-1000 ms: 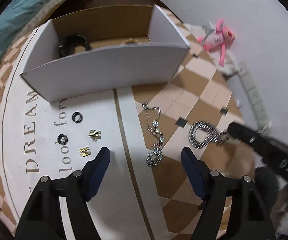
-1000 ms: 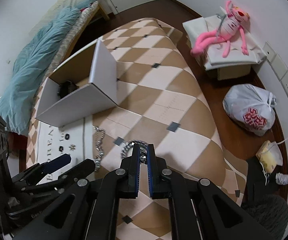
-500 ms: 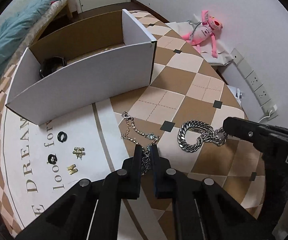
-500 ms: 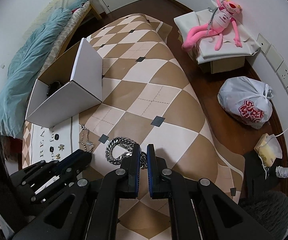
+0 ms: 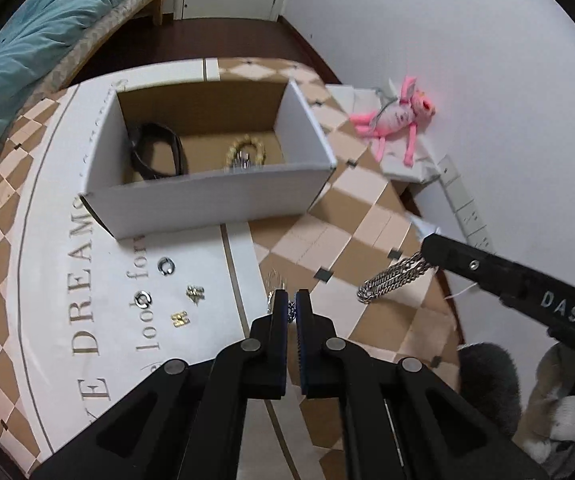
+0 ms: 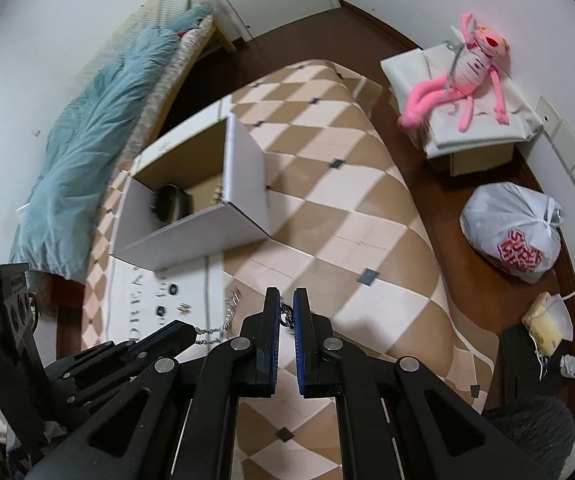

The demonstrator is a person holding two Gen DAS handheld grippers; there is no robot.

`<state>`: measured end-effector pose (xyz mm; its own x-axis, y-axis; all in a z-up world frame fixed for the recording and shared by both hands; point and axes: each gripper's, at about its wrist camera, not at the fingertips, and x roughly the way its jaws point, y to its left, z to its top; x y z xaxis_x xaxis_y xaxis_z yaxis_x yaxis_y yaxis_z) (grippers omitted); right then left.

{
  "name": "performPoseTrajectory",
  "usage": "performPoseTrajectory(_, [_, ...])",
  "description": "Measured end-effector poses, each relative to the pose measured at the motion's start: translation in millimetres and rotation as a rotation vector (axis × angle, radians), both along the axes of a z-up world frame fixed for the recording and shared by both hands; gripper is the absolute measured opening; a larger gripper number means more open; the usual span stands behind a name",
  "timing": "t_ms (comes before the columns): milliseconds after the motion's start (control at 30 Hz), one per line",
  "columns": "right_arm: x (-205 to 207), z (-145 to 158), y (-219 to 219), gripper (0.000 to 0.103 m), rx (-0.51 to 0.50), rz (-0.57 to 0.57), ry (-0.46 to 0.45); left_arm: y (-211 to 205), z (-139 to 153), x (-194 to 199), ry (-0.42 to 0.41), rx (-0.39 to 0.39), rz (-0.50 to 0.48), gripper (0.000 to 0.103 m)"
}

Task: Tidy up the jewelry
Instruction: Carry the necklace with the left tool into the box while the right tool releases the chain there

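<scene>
My left gripper (image 5: 291, 304) is shut on a thin crystal chain (image 6: 223, 318) and holds it above the table; the chain hangs from its tips. My right gripper (image 6: 286, 312) is shut on a thick silver chain (image 5: 391, 280), lifted off the cloth; it shows at right in the left wrist view (image 5: 433, 250). An open white box (image 5: 207, 196) stands ahead, holding a black bracelet (image 5: 155, 156) and a gold bracelet (image 5: 245, 152). Two dark rings (image 5: 166, 266) and two gold earrings (image 5: 179, 318) lie on the white cloth panel.
The table wears a checkered brown cloth (image 6: 327, 208). A bed with a teal blanket (image 6: 87, 132) lies to the left. A pink plush toy (image 6: 467, 76) sits on a box at right, with a white plastic bag (image 6: 515, 232) on the floor.
My left gripper closed on the crystal chain and raised it. My right gripper lifted the thick chain off the cloth. Both moved up and toward the box.
</scene>
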<state>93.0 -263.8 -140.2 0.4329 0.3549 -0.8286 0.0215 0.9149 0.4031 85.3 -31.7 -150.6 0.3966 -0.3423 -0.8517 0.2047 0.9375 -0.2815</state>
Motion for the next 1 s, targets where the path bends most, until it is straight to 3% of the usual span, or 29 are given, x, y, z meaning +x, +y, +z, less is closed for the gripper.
performPoseTrajectory(333, [14, 63, 20, 0.007, 0.036, 0.075, -0.107, 17, 73, 19, -0.101, -0.105, 0.012, 0.001])
performPoseTrajectory(567, [53, 113, 43, 0.007, 0.033, 0.134, -0.187, 33, 114, 63, -0.189, -0.061, 0.035, 0.001])
performPoseTrajectory(733, [96, 114, 60, 0.007, -0.015, 0.145, -0.172, 45, 100, 104, -0.166, 0.007, 0.061, 0.001])
performPoseTrajectory(867, [132, 95, 72, 0.007, -0.064, 0.15, -0.119, 51, 77, 133, -0.115, 0.041, 0.073, 0.001])
performPoseTrajectory(1000, [159, 70, 85, 0.007, -0.119, 0.165, -0.065, 56, 59, 152, -0.058, 0.027, 0.081, 0.001])
